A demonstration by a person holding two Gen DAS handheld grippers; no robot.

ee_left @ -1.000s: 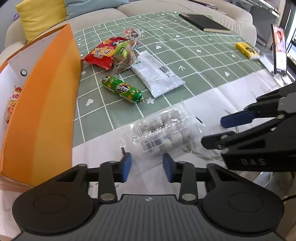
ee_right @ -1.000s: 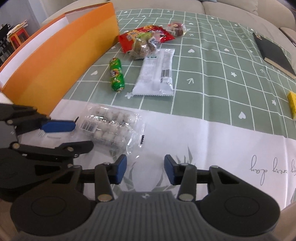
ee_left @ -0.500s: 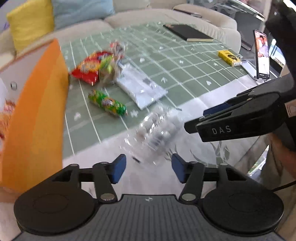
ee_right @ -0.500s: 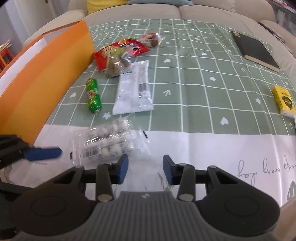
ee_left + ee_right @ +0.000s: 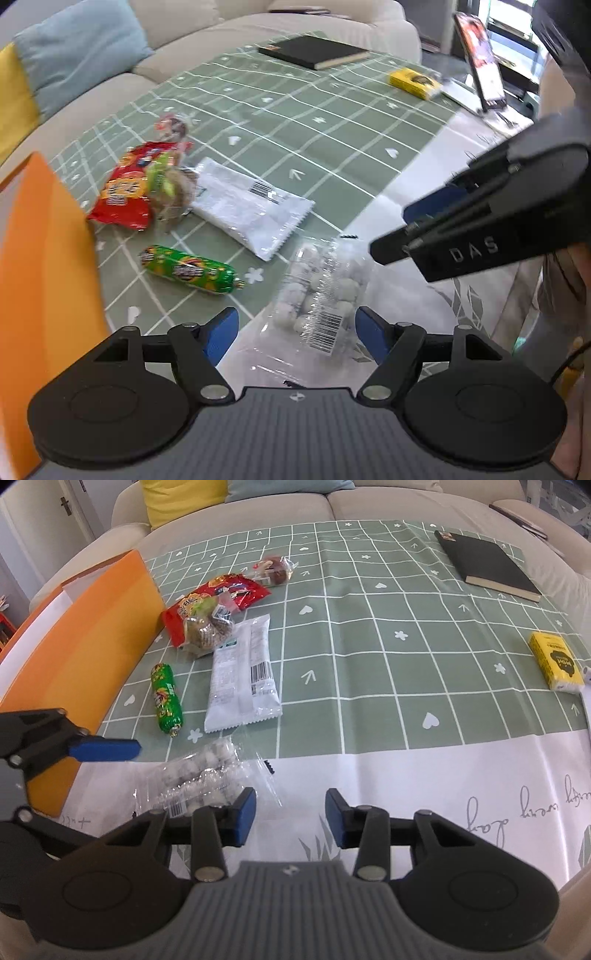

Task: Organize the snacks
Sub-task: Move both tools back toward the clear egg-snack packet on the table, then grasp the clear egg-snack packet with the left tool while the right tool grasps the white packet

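Your left tool (image 5: 295,328), jaws just spread wide and gripping nothing, straddles the near end of the clear crinkly plastic pack of white round sweets (image 5: 321,291) on the table (image 5: 332,122); its long axis runs away from you. To its right, your right tool (image 5: 290,818) hangs part-open, empty.

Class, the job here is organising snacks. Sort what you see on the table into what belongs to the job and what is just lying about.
Belongs:
clear pack of white balls
green sausage snack
white packet
red crisp bag
orange box

Lying about:
black notebook
yellow pack
phone
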